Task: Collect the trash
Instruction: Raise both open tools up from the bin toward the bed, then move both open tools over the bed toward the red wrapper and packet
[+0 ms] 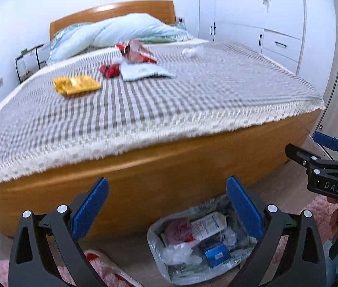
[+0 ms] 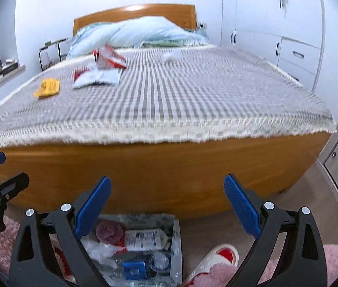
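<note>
**Both grippers wide open over the trash bin**

My left gripper (image 1: 167,205) and right gripper (image 2: 167,203) are wide open and hold nothing. The trash bin (image 2: 177,239) sits on the floor just below them, full. Far off on the bed (image 1: 193,100) lie a yellow wrapper (image 1: 75,85), a red packet (image 1: 136,51) and a white paper (image 1: 145,71).
</note>
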Tool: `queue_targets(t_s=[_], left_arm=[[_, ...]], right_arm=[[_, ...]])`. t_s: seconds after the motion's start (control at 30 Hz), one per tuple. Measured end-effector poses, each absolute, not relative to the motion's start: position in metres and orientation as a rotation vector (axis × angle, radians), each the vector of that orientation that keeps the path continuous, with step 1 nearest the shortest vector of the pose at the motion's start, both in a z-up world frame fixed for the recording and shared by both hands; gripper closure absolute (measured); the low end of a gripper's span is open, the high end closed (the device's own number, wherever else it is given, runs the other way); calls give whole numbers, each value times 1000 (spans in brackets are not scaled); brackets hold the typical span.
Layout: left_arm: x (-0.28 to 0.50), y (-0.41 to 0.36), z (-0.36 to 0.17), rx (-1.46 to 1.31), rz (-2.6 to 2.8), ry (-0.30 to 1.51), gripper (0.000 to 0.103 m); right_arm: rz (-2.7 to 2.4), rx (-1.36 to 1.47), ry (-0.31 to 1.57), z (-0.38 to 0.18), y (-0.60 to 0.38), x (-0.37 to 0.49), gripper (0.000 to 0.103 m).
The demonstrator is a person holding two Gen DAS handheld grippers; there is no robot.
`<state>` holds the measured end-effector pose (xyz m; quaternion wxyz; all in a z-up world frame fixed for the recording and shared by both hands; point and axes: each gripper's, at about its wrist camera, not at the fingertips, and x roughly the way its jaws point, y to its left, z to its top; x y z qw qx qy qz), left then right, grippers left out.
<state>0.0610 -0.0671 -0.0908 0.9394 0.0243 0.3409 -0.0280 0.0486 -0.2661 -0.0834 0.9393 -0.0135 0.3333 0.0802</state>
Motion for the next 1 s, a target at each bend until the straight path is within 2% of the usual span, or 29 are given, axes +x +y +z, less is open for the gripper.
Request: queue_targets(t_s=[0.1, 0.17, 0.53, 1.0], left_arm=[[62, -67, -76, 47, -55, 651, 8], [65, -66, -66, 42, -57, 618, 8], [83, -62, -24, 41, -40, 492, 8], [115, -57, -5, 38, -64, 430, 8]], right_arm=[[158, -23, 629, -70, -267, 51, 12], [154, -29, 599, -62, -268, 54, 8], [103, -24, 487, -34, -278, 77, 8], [49, 4, 394, -7, -293, 102, 8]])
